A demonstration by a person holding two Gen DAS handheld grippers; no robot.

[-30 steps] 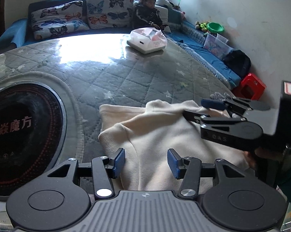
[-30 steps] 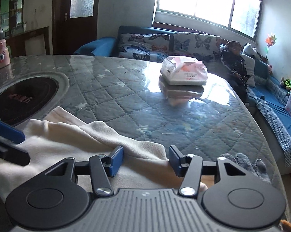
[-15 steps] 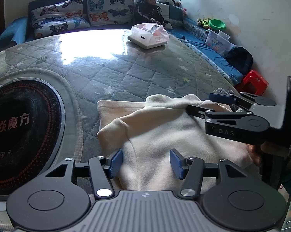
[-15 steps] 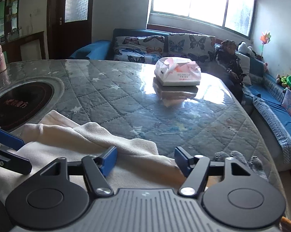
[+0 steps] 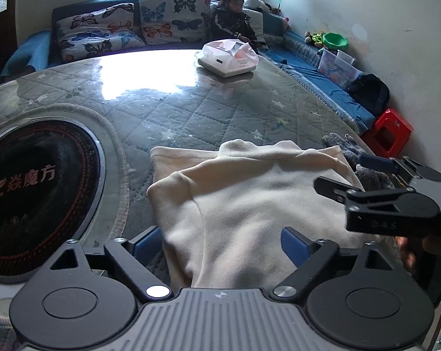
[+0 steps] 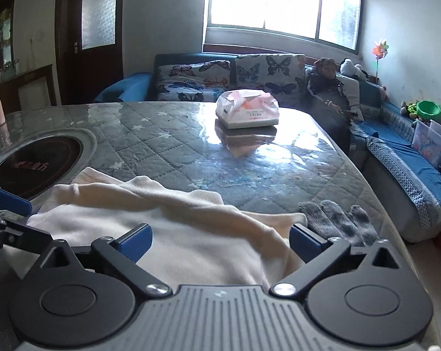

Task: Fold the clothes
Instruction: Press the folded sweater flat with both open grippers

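Each camera sits just behind its own hand-held gripper, looking forward and down along the fingers, close above the surface [image 5: 167, 108]. Both views share the cream garment [image 5: 249, 204], the tissue box [image 6: 247, 112] and the sofa [image 6: 191, 79] beyond.

Both the left gripper [image 5: 220, 244] and right gripper [image 6: 219, 241] tilt downward over the garment [image 5: 249, 204], jaws opening, gripping nothing.
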